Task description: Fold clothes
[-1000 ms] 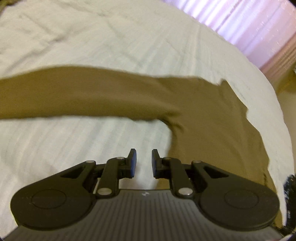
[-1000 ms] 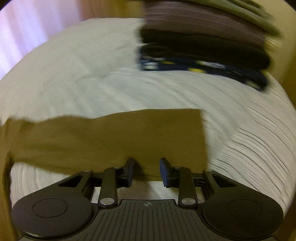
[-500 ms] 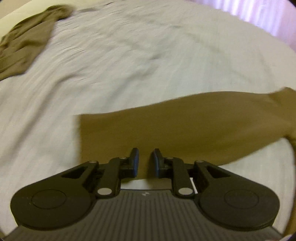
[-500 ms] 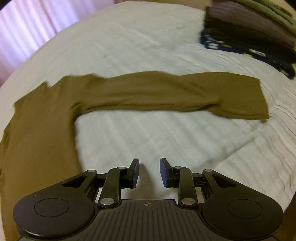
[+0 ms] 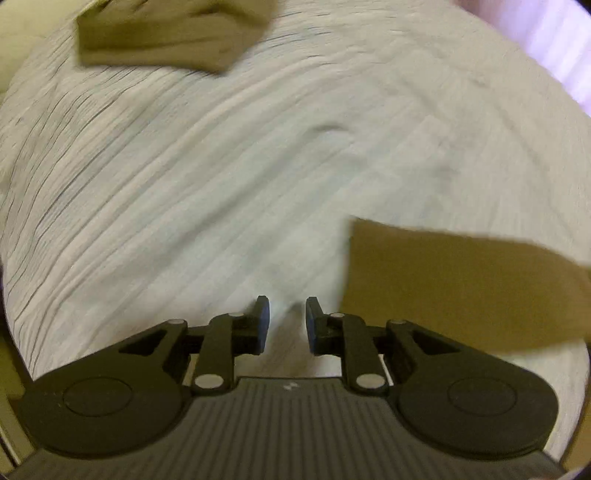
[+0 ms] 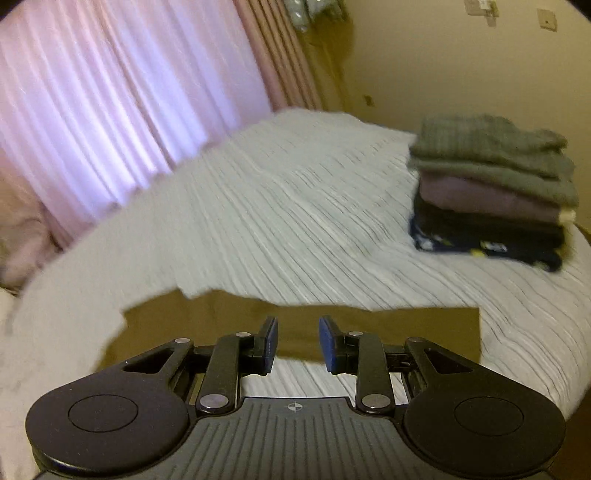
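Black jaws on both grippers stand apart w/ nothing between them. Left gripper (image 5: 287, 314) hangs over bare white ribbed bedspread (image 5: 221, 177); just to its right lies the squared cuff end of an olive-brown sleeve (image 5: 461, 284), flat on the bed, not touching the fingers. Right gripper (image 6: 298, 341) hovers low over the same garment, an olive-brown long-sleeve top (image 6: 388, 325), spread flat across the bedspread, its straight edge ending to the gripper's right.

Progress, as a judgement: top lies laid out, no fold visible in what shows, so folding it looks still to do. Far right corner of the bed has a folded stack (image 6: 491, 192) – approx 5 layers: 2 grey, 1 mauve, 1 black, 1 navy patterned; blur makes the count rough. Left view also shows 1 more olive garment (image 5: 173, 33) bunched at the far edge, seemingly unfolded.

Count: 2 grippers, 1 spread top, 1 stack, 1 bunched piece. Pink curtains (image 6: 110, 92) behind.
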Demonstrator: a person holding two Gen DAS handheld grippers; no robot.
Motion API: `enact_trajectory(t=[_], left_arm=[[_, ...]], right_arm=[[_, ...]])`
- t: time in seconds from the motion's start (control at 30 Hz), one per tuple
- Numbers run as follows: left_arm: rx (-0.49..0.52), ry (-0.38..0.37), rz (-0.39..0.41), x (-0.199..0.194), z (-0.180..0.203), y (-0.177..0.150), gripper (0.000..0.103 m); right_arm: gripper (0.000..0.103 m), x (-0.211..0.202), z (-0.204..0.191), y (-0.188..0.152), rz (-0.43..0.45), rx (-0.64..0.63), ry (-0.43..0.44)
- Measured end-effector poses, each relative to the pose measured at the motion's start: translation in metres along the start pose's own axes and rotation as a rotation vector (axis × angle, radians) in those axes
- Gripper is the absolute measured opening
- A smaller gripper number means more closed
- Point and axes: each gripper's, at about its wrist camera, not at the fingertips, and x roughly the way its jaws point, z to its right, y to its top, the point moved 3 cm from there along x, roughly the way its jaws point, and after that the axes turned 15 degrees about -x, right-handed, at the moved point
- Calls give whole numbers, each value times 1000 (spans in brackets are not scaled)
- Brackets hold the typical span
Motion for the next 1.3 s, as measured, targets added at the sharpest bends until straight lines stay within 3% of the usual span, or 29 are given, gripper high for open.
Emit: enact_trajectory(t=[0.07,0.2,0.3,0.4,0.47,0.57,0.7,0.87,1.0,1.2,1.3], left_arm=[[91,-108,-34,-24,32,-37,15],[289,-329,-125,-69,105,-125,15],[476,-418,-159,-82,157,-188,16],[596,-420,-177,-71,191,-236,18],[598,-352,-214,-55,191,-258,18],[564,-264,-253,-54,169,-284,18],[511,-184,-270,-87,131,-300,18],[450,-125,-257,-160,113,-300,19],[459,-173,-164,-227,122,-303,26],[430,-262,-39,-309,147,-289,41],[430,-280,-19,-336,149,-291,44]], right_arm=[[59,7,-9,-15,-50,-26,14],[59,47,-68,-85,-230,-210,57],[59,82,-118,-134,-303,-381,111],[59,113,-145,-168,-346,-485,109],[59,125,-145,-191,-405,-522,76],[59,110,-135,-224,-453,-585,78],[59,67,-115,-216,-459,-487,102],[59,12,-90,-201,-461,-347,131],[59,-32,-75,-183,-444,-251,151],[59,-87,-88,-129,-325,-238,179],[59,-112,-94,-112,-291,-234,191]])
